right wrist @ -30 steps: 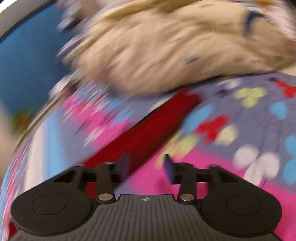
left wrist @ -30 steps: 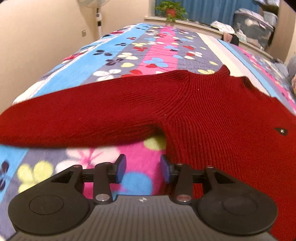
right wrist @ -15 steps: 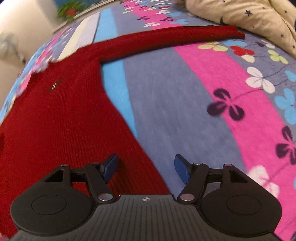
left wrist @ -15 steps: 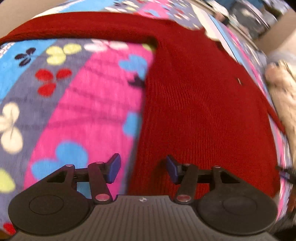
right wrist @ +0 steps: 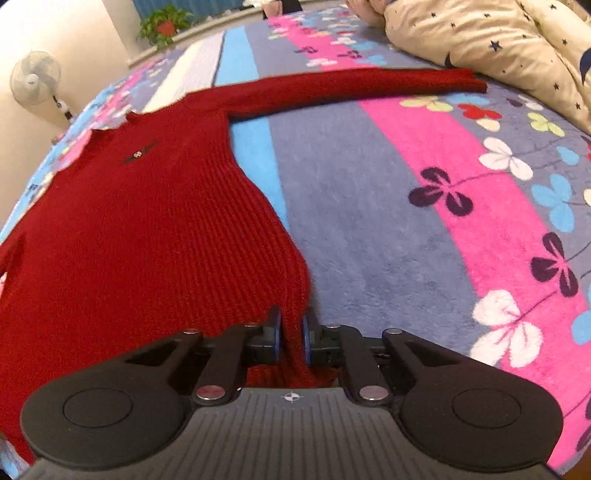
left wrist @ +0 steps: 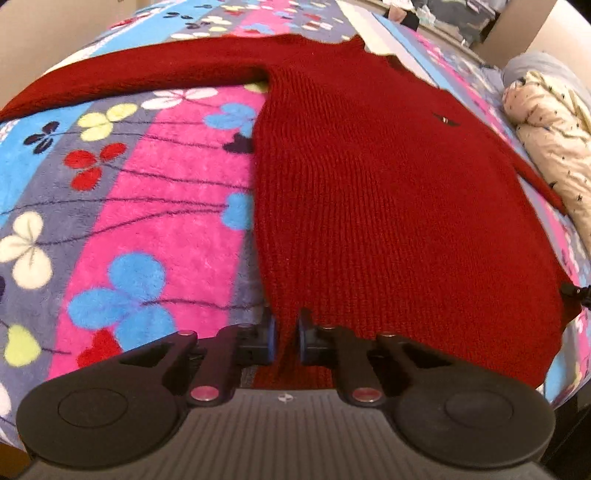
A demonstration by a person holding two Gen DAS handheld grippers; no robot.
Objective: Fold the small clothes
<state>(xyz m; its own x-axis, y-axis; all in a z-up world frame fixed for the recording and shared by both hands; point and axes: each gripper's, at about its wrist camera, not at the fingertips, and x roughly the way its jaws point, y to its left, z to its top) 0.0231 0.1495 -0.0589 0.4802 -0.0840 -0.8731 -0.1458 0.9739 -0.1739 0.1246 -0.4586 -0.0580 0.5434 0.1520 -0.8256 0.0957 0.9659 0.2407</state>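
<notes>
Both claws grip the bottom hem of a dark red knitted sweater [left wrist: 369, 192]: the left claw [left wrist: 284, 338] has just been closing and now pinches the hem's left corner between its blue-padded fingers, and the right claw [right wrist: 292, 338] has likewise just been closing and clamps a bunched fold of the right corner. Taking the two lower corners at once looks like preparation for lifting the hem and folding the body up toward the collar in one even motion. The sweater lies face up and spread flat on a bed [right wrist: 406, 229], collar at the far end, a small dark logo [right wrist: 138, 154] on the chest, both sleeves stretched straight out to the sides, so the fold can start from a smooth shape. Under it is a plush striped blanket [left wrist: 166, 177] with a flower print. A cream star-patterned duvet [right wrist: 498, 40] is heaped near the right cuff, just beyond it. A standing fan [right wrist: 35, 79] and a potted plant [right wrist: 164, 24] sit at the room's edge, well apart from the work.
</notes>
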